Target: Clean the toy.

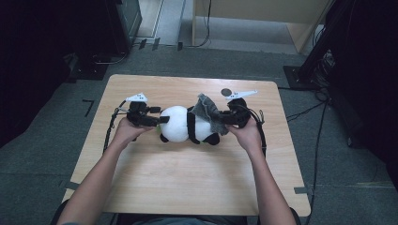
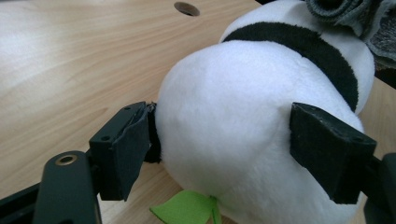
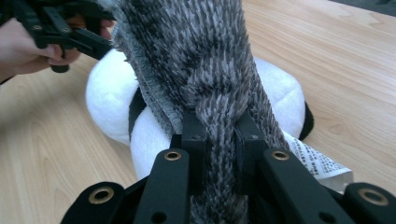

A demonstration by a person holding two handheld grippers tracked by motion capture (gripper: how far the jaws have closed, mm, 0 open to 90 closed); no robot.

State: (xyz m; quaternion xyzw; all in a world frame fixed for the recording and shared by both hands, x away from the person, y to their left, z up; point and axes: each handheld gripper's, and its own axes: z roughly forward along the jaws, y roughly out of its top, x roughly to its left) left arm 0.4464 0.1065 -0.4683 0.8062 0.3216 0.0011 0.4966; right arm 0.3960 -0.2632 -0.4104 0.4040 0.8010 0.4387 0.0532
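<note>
Straddling panda (image 2: 243, 140): left gripper (image 2: 219, 149) open | right gripper (image 3: 219, 140) pinching grey cloth (image 3: 201, 60) | table edges far

The plush panda (image 1: 187, 124) lies in the middle of the surface (image 1: 187, 178), between the left claw (image 1: 157, 123) and the right claw (image 1: 224, 119); the cloth (image 1: 209, 112) lies on its right part.

My left gripper (image 1: 155, 119) and right gripper (image 1: 230, 117) are black, each topped with a pale three-cornered plate, trailing black cables, with brass-ringed screw holes along the jaws.
</note>
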